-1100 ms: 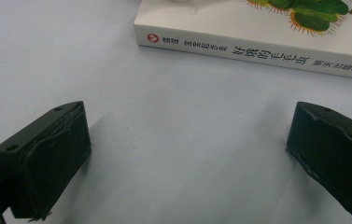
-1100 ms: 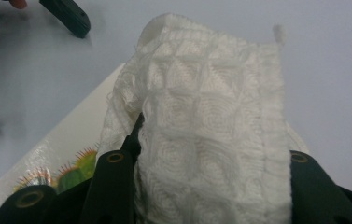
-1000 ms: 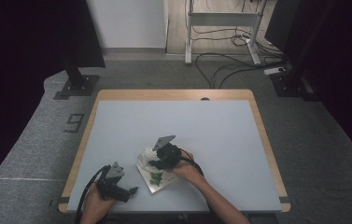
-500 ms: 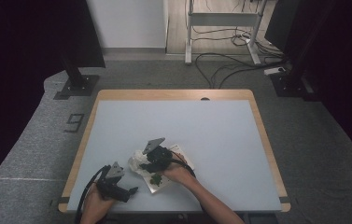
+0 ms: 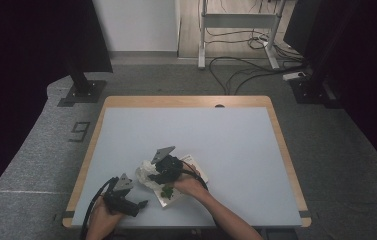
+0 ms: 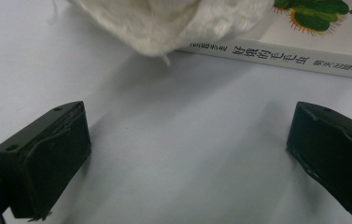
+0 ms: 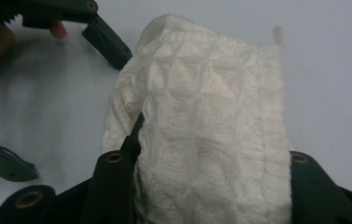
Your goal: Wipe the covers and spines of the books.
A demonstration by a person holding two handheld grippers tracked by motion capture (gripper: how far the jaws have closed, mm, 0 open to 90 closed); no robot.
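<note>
Right gripper (image 7: 211, 186) clamped on white knitted cloth (image 7: 211, 130), held over the book (image 5: 188, 172) near the table (image 5: 236, 145) front edge. Left gripper (image 6: 187, 154) at the cloth's 8 o'clock, jaws wide apart, holding nothing, just beside the book's spine.

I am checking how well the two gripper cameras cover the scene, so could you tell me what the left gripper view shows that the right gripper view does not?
The left gripper view alone shows a book: its printed spine and a green picture on the cover, beyond open, empty jaws. The right gripper view alone shows the white cloth's woven square pattern up close, clamped between the right gripper jaws, with the left gripper farther off. Both show the white cloth and the pale table.
</note>
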